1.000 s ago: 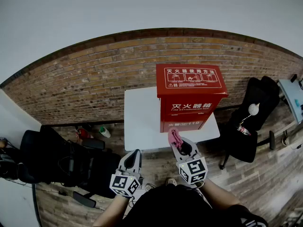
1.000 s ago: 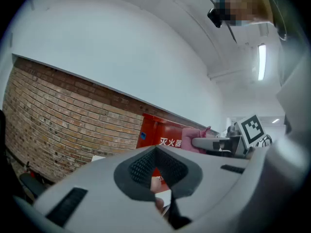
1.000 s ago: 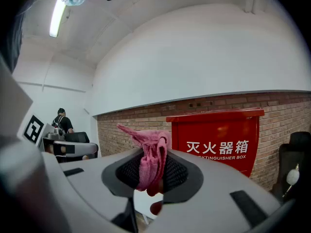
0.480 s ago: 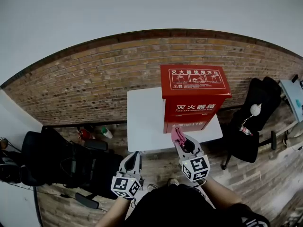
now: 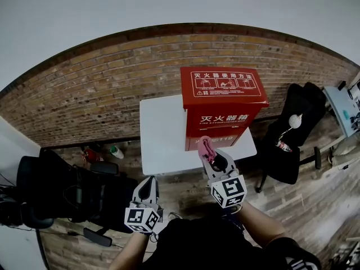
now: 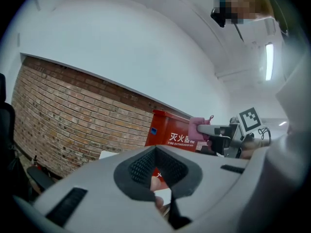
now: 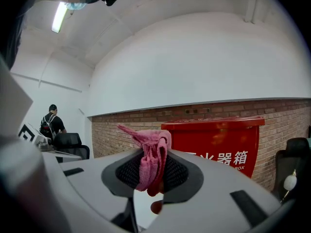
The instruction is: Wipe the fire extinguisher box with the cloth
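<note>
A red fire extinguisher box (image 5: pixel 222 103) with white print stands on a white table (image 5: pixel 163 136) against a brick wall; it also shows as the red box (image 7: pixel 221 142) and the red box (image 6: pixel 172 132). My right gripper (image 5: pixel 206 151) is shut on a pink cloth (image 5: pixel 206 148), held just in front of the box's lower front face. The pink cloth (image 7: pixel 151 159) hangs bunched between the jaws. My left gripper (image 5: pixel 148 185) hangs lower left, short of the table, jaws together with nothing in them. From the left gripper view the right gripper (image 6: pixel 214 130) and pink cloth (image 6: pixel 198 128) show beside the box.
A black office chair (image 5: pixel 289 145) with a white object on it stands right of the table. Another black chair (image 5: pixel 62 193) sits at the lower left. A small red extinguisher (image 5: pixel 89 155) and a bottle (image 5: pixel 116 152) lie on the floor by the wall. A person (image 7: pixel 51 123) stands far off.
The right gripper with the pink cloth has moved up toward the box's front face. The head view has shifted, and the left gripper sits a little lower and further left.
</note>
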`<state>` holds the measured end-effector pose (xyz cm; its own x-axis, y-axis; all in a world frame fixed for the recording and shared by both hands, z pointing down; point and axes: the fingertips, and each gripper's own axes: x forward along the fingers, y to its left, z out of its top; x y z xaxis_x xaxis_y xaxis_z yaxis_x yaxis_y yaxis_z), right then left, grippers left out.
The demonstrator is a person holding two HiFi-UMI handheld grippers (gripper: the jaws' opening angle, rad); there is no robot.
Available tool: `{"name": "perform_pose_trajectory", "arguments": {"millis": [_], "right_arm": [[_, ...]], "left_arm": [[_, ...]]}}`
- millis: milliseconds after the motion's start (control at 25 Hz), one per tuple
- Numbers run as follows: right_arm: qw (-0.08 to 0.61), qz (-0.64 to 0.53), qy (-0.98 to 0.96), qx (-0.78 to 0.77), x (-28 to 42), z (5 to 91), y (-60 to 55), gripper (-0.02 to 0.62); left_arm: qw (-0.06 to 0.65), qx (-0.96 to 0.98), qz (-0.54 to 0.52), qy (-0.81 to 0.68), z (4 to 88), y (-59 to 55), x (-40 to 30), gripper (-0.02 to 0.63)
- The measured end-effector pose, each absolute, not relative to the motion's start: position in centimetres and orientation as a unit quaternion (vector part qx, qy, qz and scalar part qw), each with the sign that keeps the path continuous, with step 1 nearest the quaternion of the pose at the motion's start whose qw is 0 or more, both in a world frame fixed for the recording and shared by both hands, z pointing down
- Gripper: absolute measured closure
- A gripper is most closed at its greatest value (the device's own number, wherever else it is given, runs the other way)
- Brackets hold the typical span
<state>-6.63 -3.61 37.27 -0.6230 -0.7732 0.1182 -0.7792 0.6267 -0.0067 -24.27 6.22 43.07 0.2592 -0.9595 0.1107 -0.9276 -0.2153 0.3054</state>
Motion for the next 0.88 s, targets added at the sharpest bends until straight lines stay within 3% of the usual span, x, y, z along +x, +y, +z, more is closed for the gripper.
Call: {"name": "perform_pose_trajectory", "arguments": {"millis": [560,880], "right_arm": [[0.058,0.004,-0.940,0.336,-1.9,38.2,-7.8,0.495],[0.035,0.002,-0.913,0.406,-7.1,38.5,-10.1,0.495]], "left_arm": [[0.134,0.685,-0.060,-0.713,43.6,3.5,-18.5,0.583],[0.118,0.742,-0.016,-0.660,45.0,2.4,-24.0,0.583]]}}
